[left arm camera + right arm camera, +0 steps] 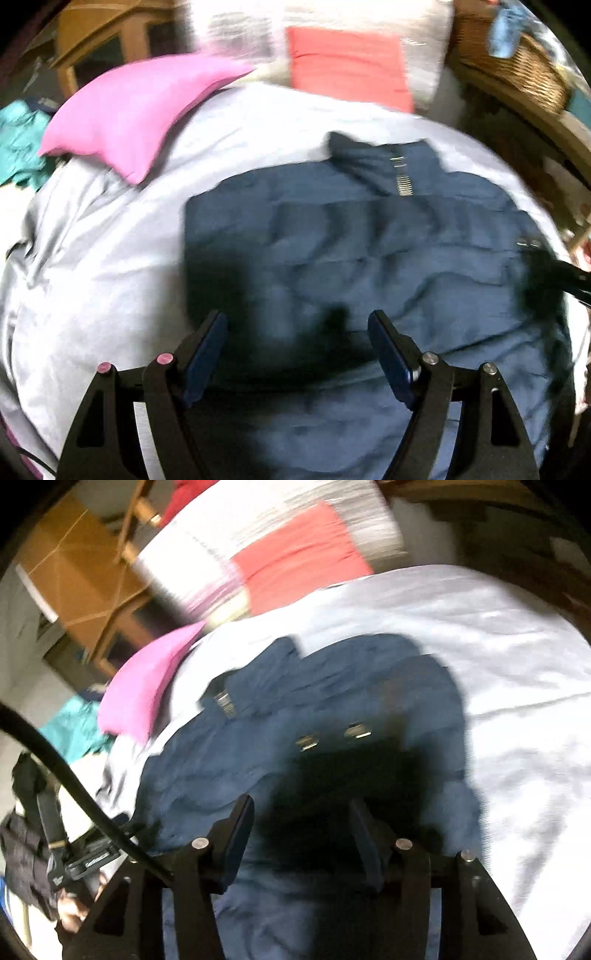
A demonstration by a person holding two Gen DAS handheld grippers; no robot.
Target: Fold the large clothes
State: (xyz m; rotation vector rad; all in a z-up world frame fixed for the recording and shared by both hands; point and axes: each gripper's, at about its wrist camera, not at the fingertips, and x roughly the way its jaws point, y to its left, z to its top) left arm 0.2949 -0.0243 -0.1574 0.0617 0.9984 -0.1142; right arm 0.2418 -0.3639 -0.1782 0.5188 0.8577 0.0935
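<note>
A dark blue garment (369, 251) with a metal zip lies spread and creased on a pale grey duvet (110, 258). My left gripper (297, 319) hovers over the garment's near edge, open, with only cloth seen below the gap. In the right wrist view the same garment (221, 775) shows two metal snaps and a bunched far end. My right gripper (301, 804) is over its darker near part, open, its blue pads (240, 830) apart with nothing pinched between them. Both views are motion-blurred.
A pink pillow (136, 110) and a coral one (351, 66) lie at the head of the bed. A wicker basket (517, 74) sits on the right, teal cloth (18, 144) on the left. A black cable (74, 786) and a hand (70, 915) are at lower left.
</note>
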